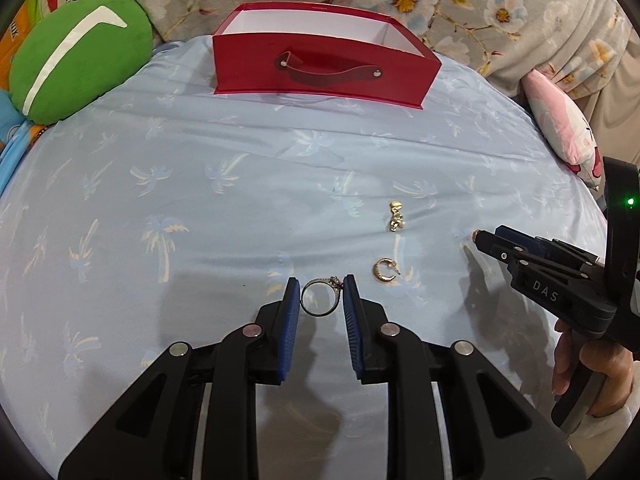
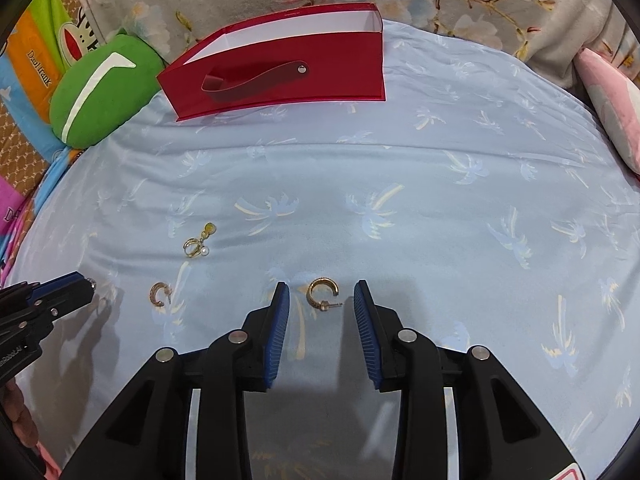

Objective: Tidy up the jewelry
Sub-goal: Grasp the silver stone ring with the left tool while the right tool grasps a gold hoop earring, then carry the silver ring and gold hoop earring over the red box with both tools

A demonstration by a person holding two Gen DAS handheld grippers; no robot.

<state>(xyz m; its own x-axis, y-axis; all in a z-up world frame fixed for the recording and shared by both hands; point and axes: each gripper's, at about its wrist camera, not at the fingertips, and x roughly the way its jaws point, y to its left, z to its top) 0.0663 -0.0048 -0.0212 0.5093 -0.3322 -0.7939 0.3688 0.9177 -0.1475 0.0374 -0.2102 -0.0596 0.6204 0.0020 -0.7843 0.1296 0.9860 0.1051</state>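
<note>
1. Pretty much nothing looks sorted yet: the open red cardboard box with a strap handle [image 1: 320, 68] is seen well apart from the jewelry, and its inside can't be made out
2. The silver ring with a small stone [image 1: 320, 297] is framed between the spread jaws of the left gripper [image 1: 320, 294], not pinched
3. A gold C-shaped hoop earring [image 2: 322, 294] is bracketed by the right gripper [image 2: 320, 300], also spread
4. Left lying on the pale blue palm-print sheet [image 1: 200, 200]: another gold hoop earring [image 1: 384, 272] and a gold dangly pearl charm [image 1: 395, 216]
5. Readable: "DAS", "Daul Frank"
</note>
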